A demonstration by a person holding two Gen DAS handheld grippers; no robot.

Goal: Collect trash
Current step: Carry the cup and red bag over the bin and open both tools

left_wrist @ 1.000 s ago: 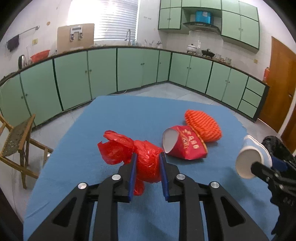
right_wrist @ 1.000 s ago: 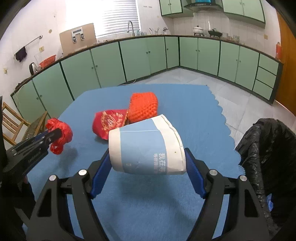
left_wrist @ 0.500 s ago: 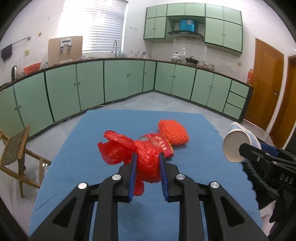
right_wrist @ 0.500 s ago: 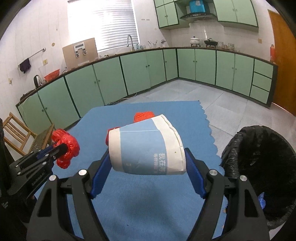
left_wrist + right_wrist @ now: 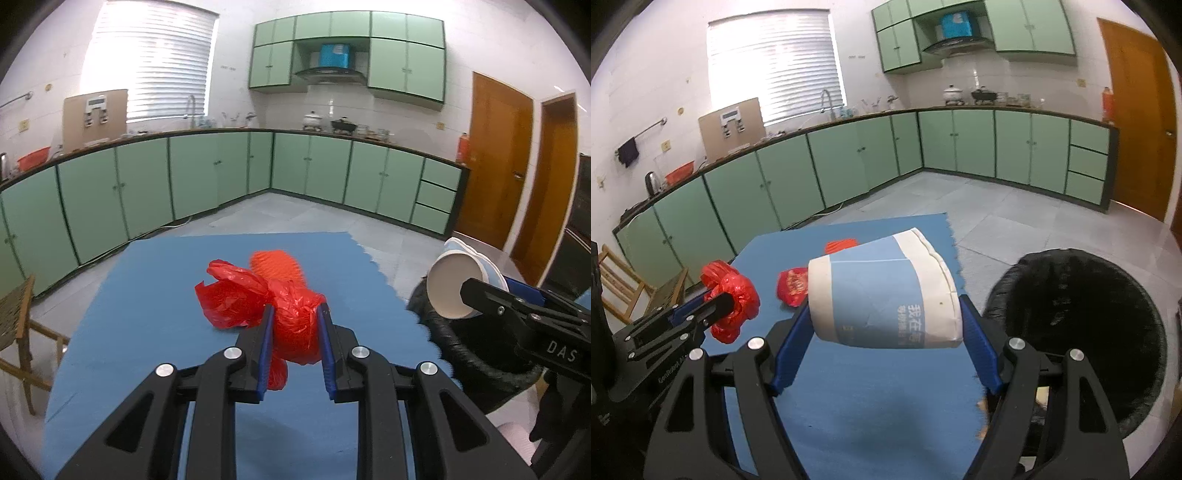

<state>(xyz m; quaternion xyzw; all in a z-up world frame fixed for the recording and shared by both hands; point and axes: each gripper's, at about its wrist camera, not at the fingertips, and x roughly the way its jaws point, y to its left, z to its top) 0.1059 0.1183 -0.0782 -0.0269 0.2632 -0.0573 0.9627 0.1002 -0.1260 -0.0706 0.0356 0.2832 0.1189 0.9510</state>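
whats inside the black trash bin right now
In the right wrist view the black trash bin looks dark inside: only black liner shows, no trash can be made out. Its bottom is in shadow, and the right gripper with the paper cup hides its near-left edge.

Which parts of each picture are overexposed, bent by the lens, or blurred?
Left wrist view: the window blows out white, the green cabinets curve with fisheye distortion, and the orange foam net looks soft.
Right wrist view: the window glares too, the bin bag smears, and the paper cup stays sharp.
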